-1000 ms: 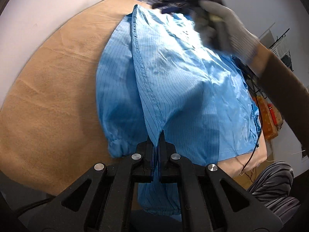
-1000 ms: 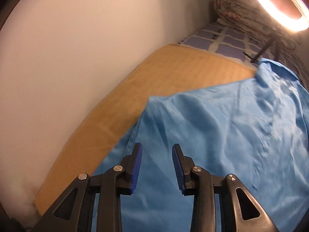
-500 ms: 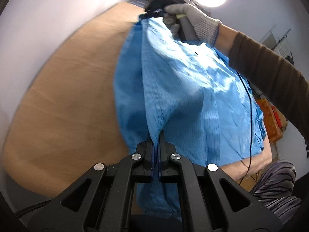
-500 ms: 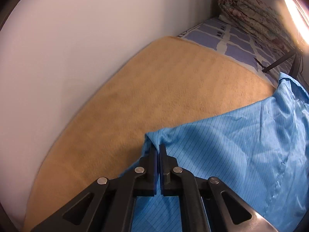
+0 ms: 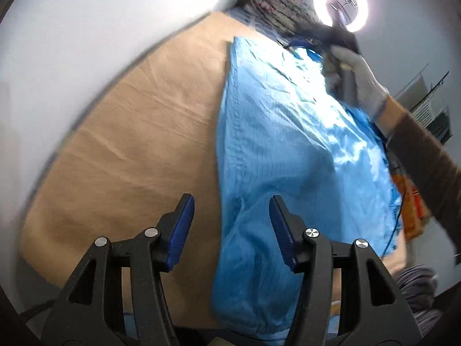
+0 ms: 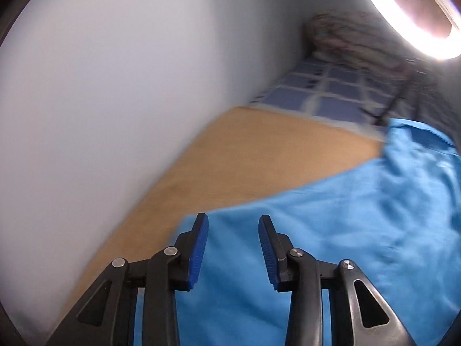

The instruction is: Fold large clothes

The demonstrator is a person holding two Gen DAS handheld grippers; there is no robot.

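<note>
In the left wrist view, the left tongs [image 5: 232, 225] fill the bottom of the frame, their jaws parting and already wide; the blue pads touch nothing, though the near end of the blue garment [image 5: 291, 155] lies below the gap. The garment runs from bottom centre up to the upper right of the frame, spread on a tan blanket [image 5: 138, 144] that covers the left half. At the upper right, a gloved hand [image 5: 355, 79] grips the handle of the right tongs [image 5: 305, 44] at the garment's far end. Beyond it are a rolled quilt [image 5: 276, 5] and a ring light [image 5: 340, 8].

In the right wrist view, the right tongs [image 6: 232, 232] at bottom centre are opening, moderately apart, with only the garment [image 6: 331, 230] beneath. The tan blanket [image 6: 259, 155] crosses mid-frame, with checked bedding [image 6: 325, 98] behind.
</note>
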